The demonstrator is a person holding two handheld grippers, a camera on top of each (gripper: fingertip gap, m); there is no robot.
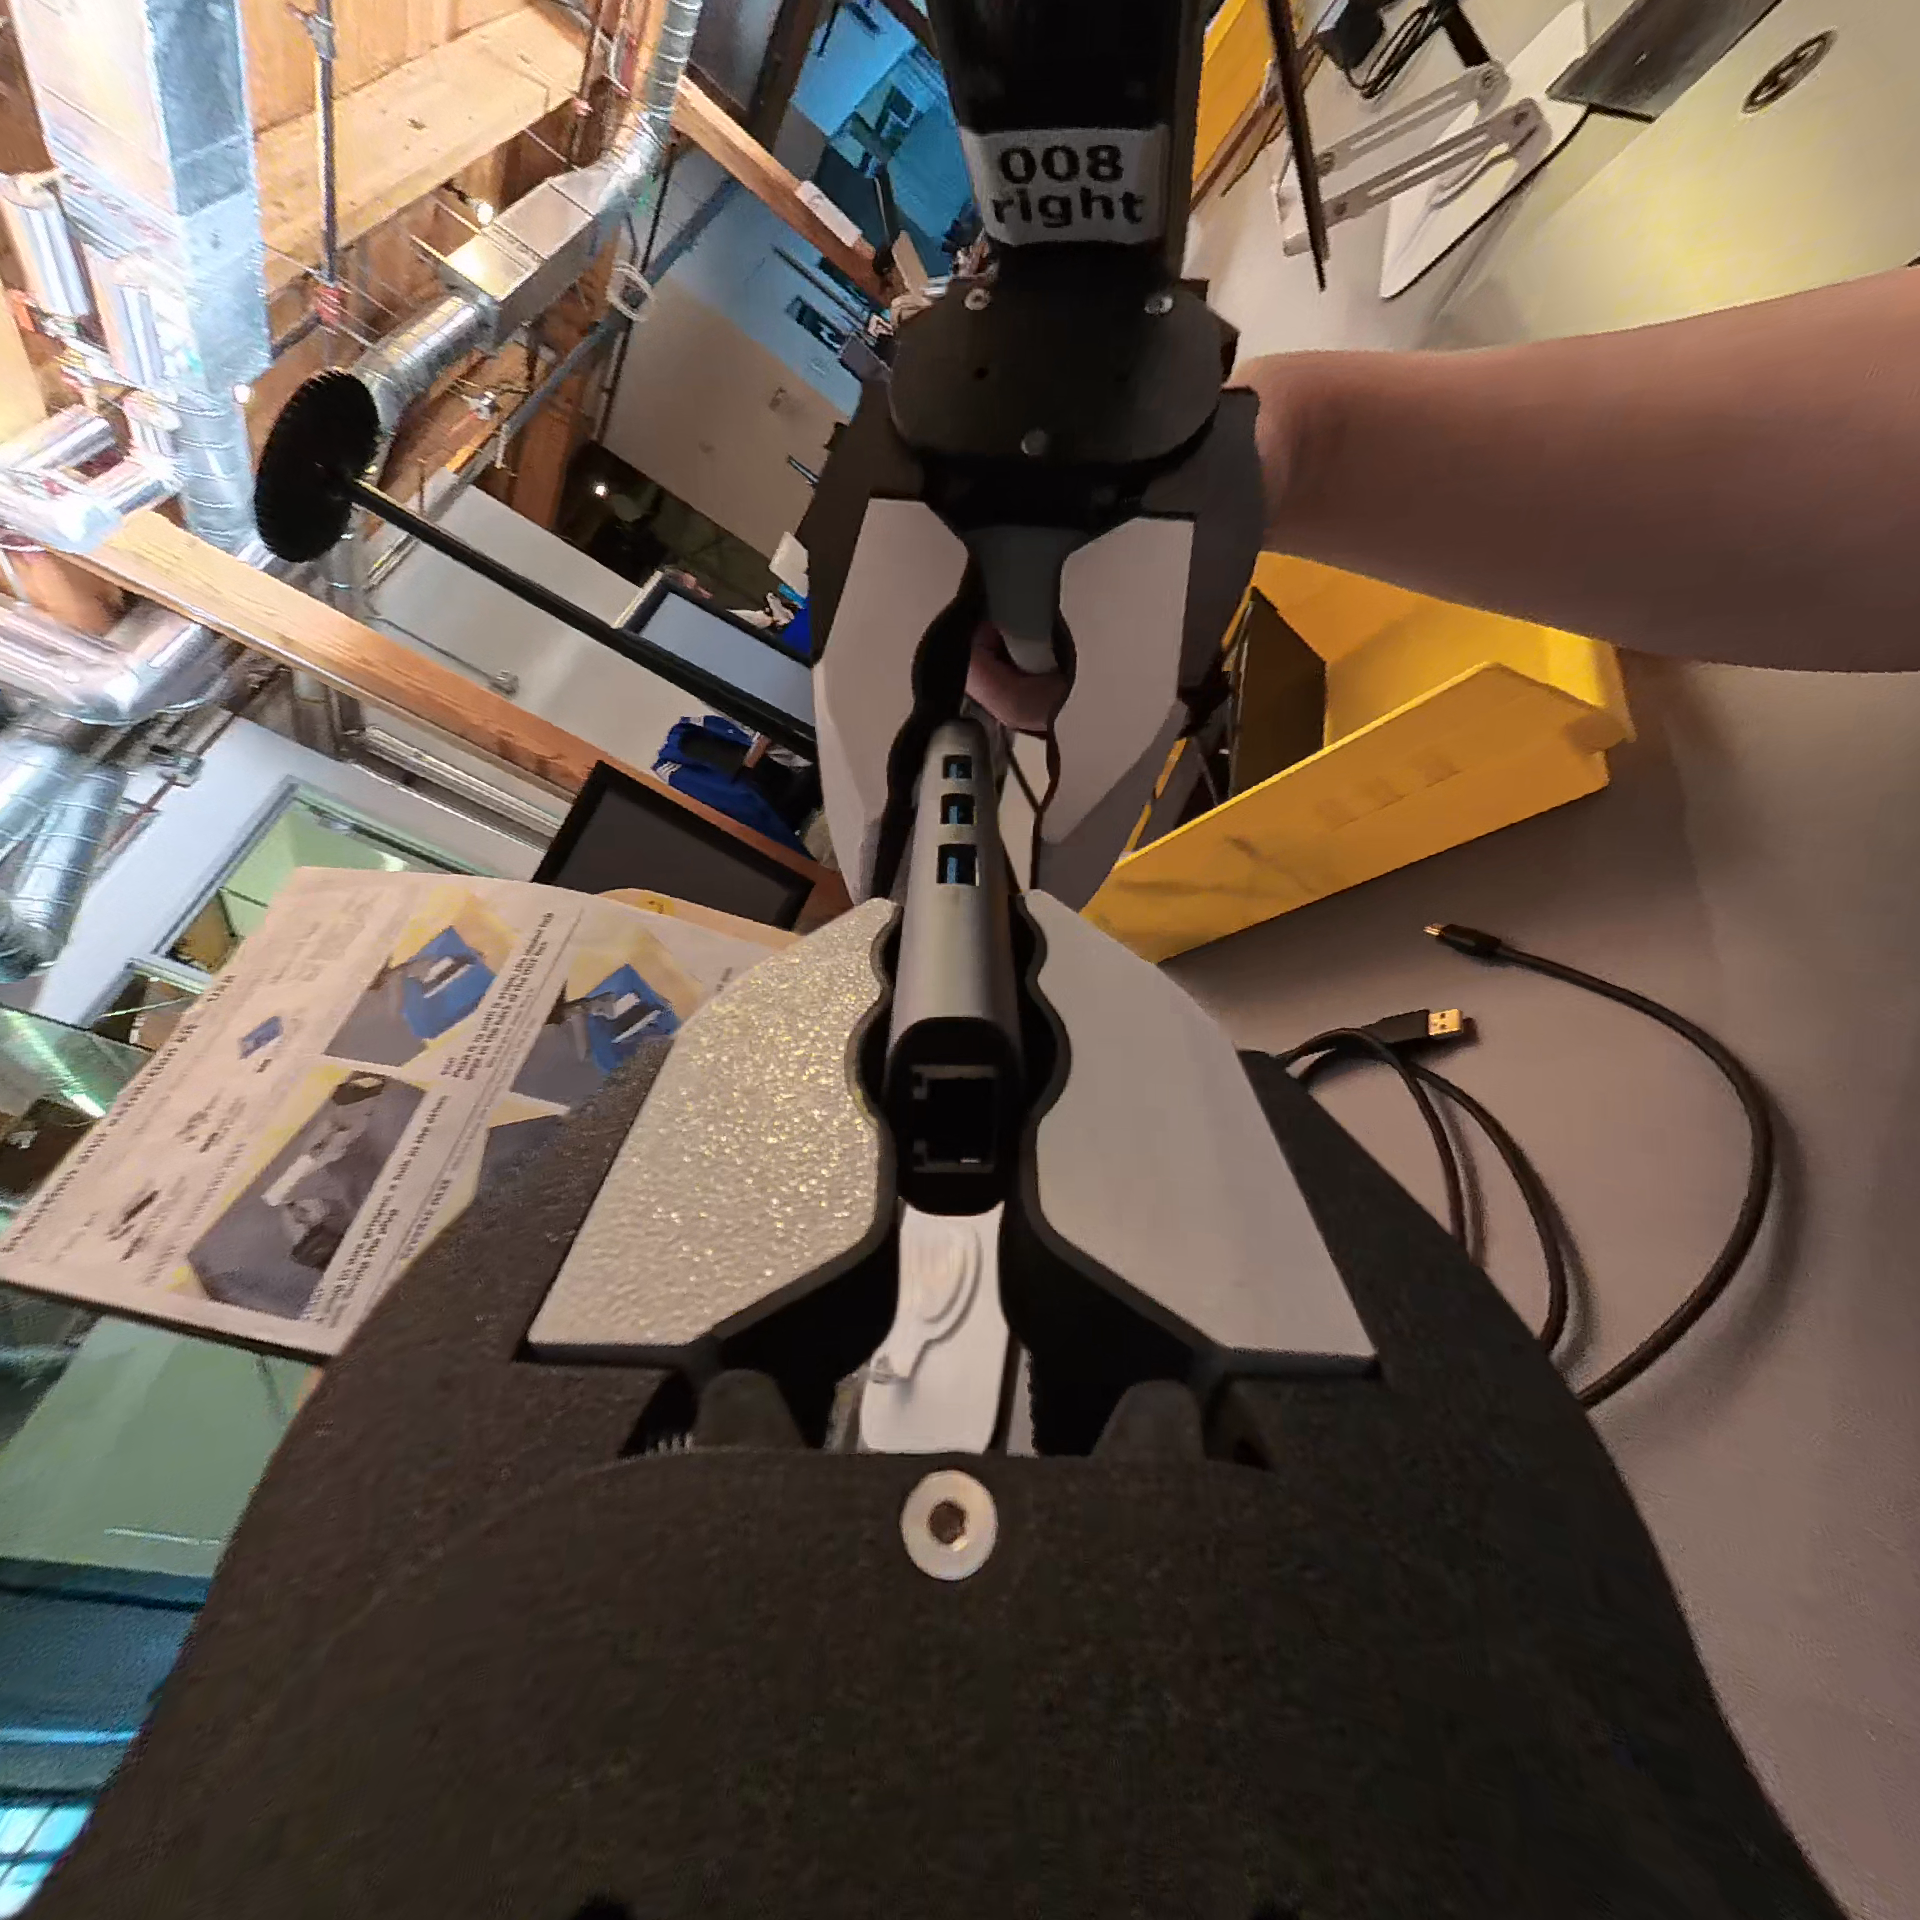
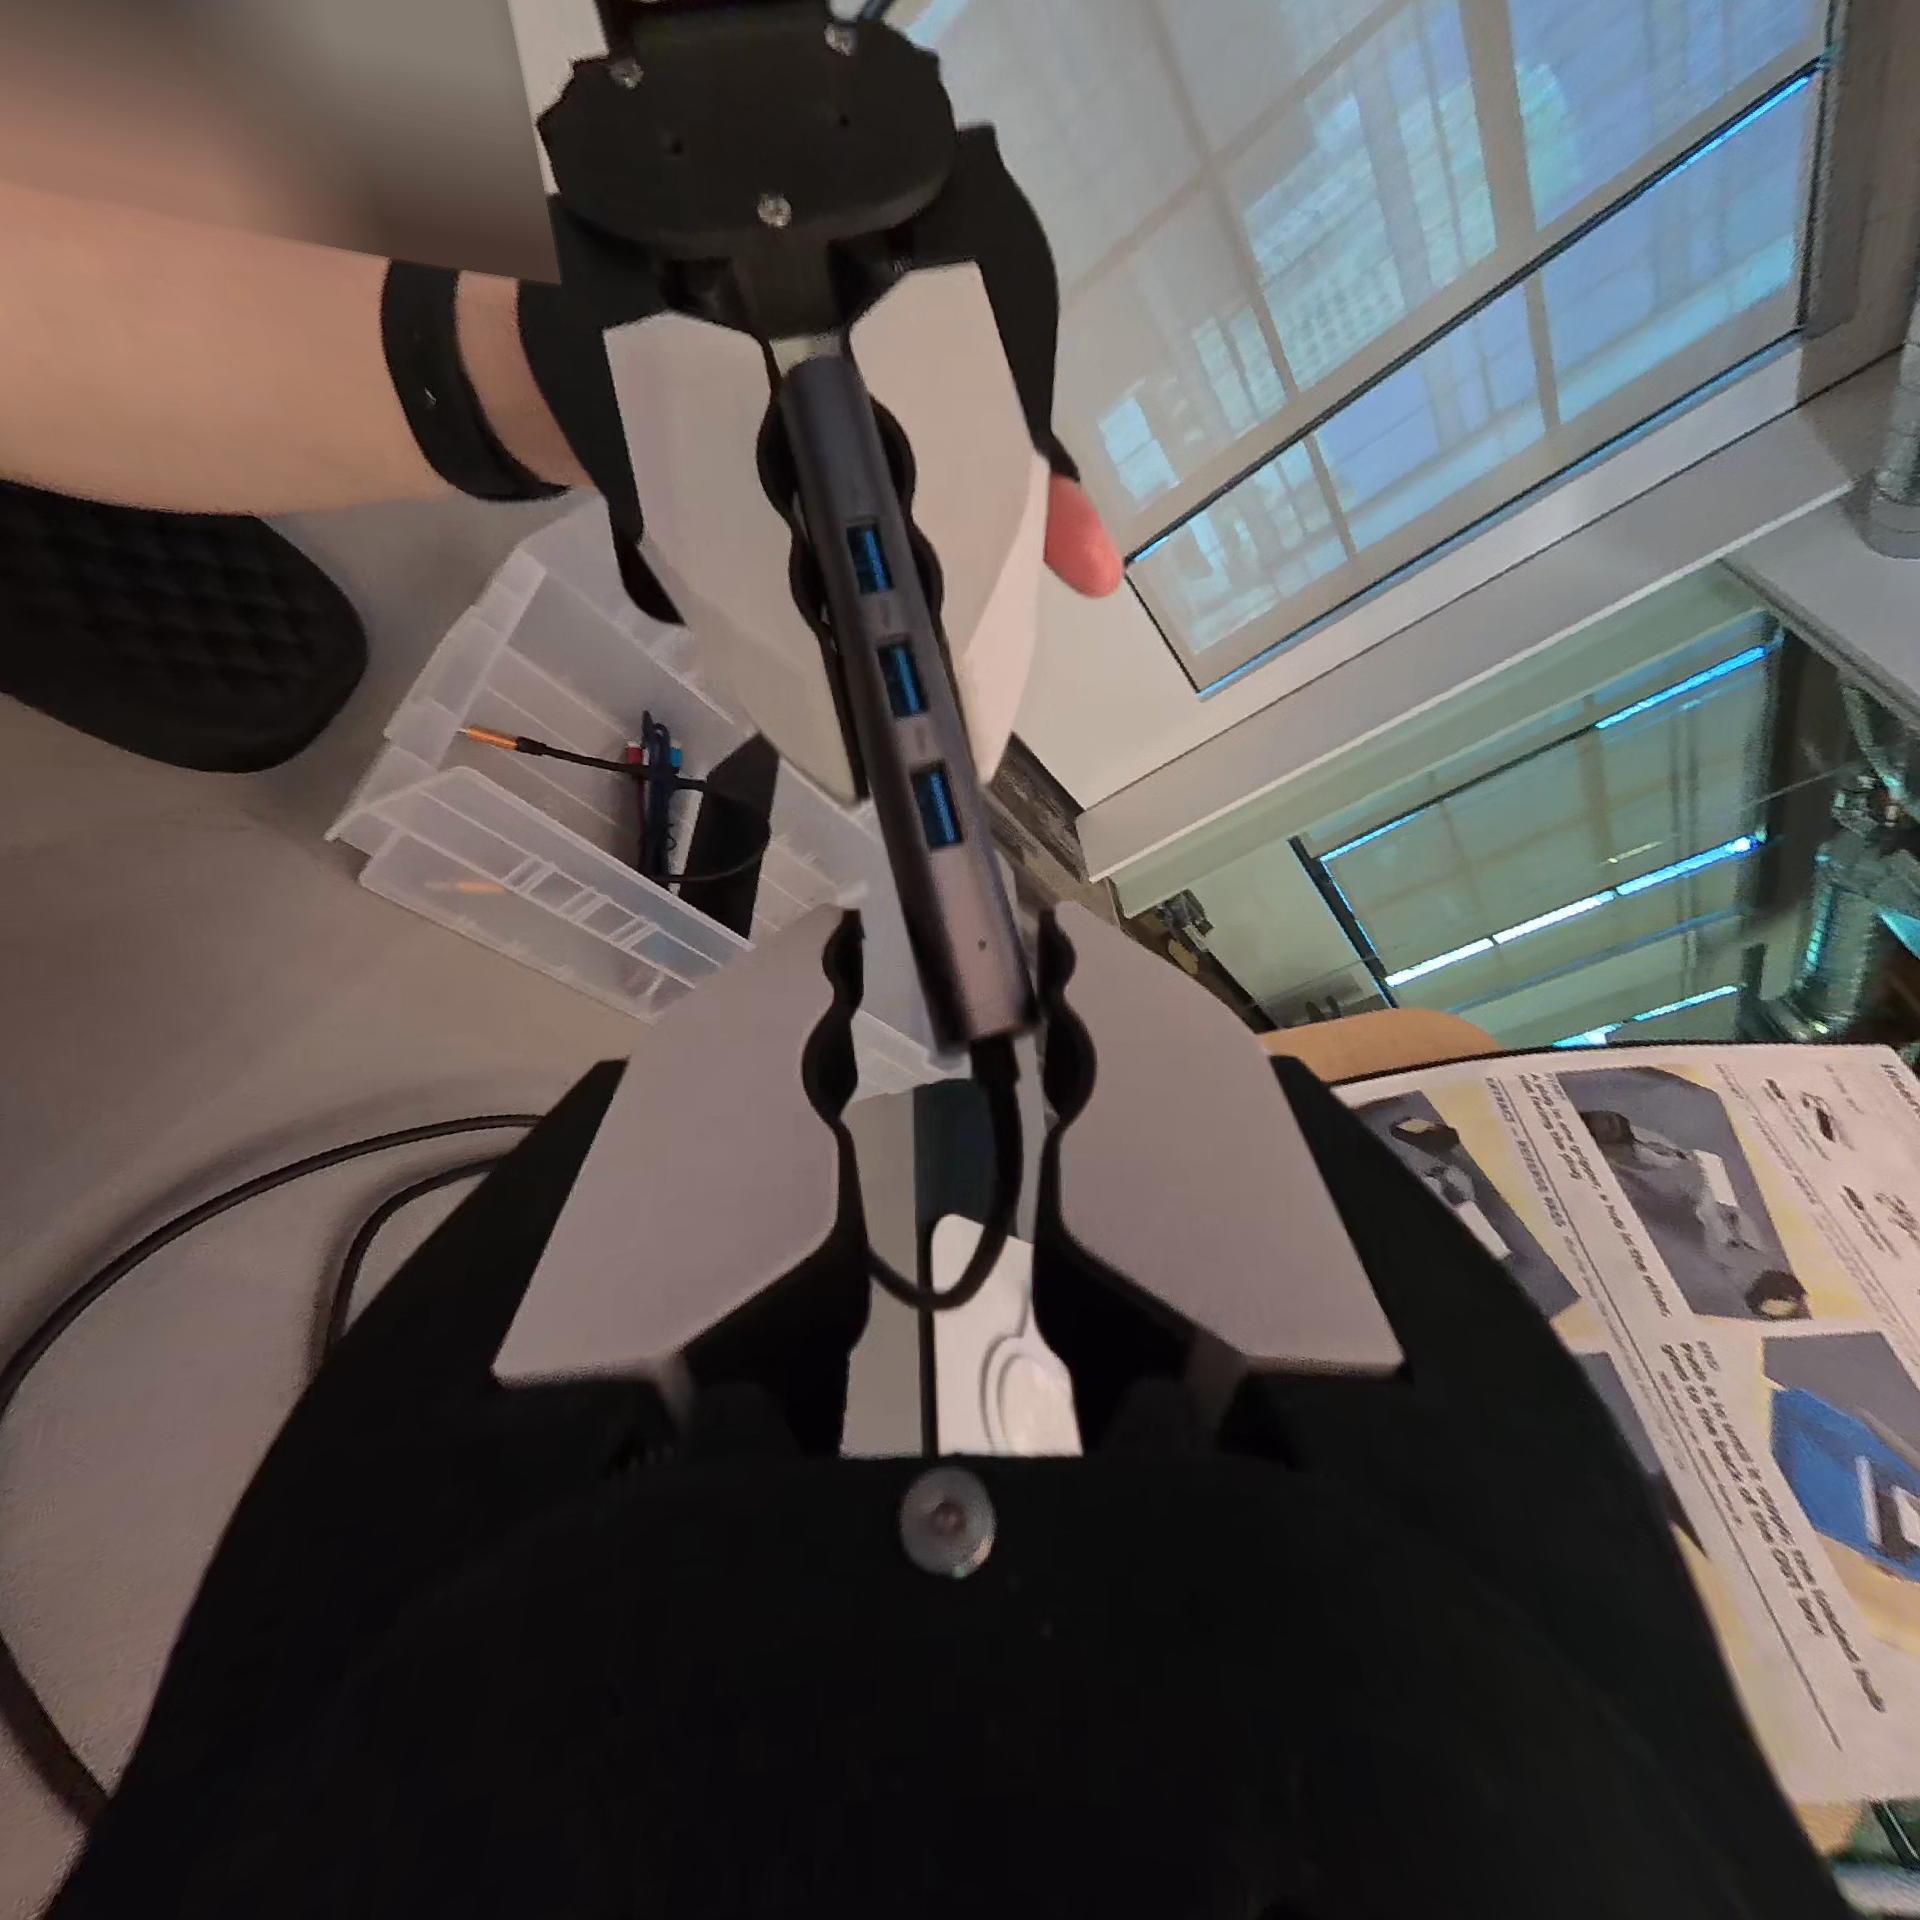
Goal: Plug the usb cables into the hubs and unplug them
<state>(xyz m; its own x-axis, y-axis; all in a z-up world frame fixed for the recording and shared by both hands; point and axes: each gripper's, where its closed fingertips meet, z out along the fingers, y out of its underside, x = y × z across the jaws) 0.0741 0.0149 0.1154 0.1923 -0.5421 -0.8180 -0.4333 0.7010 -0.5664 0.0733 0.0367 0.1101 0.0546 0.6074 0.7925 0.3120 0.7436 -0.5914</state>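
Note:
A slim grey USB hub (image 1: 951,997) with three blue ports is held in the air between the two grippers, which face each other. My left gripper (image 1: 956,925) is shut on the hub's network-port end; it also shows in the right wrist view (image 2: 914,779). My right gripper (image 2: 945,925) is open, with its fingers on either side of the hub's (image 2: 904,675) cable end, and a gap shows on the left side. A short black lead runs from that end back between my right fingers. A black USB cable (image 1: 1662,1091) lies coiled on the grey table, with both plugs free.
A yellow bin (image 1: 1403,769) stands on the table beyond the cable. A printed instruction sheet (image 1: 312,1091) stands propped beside the grippers. Clear plastic organiser trays (image 2: 520,790) sit behind the left gripper. A person's forearm (image 1: 1610,468) holds the right gripper. My two grippers' fingertips are within a few centimetres of each other.

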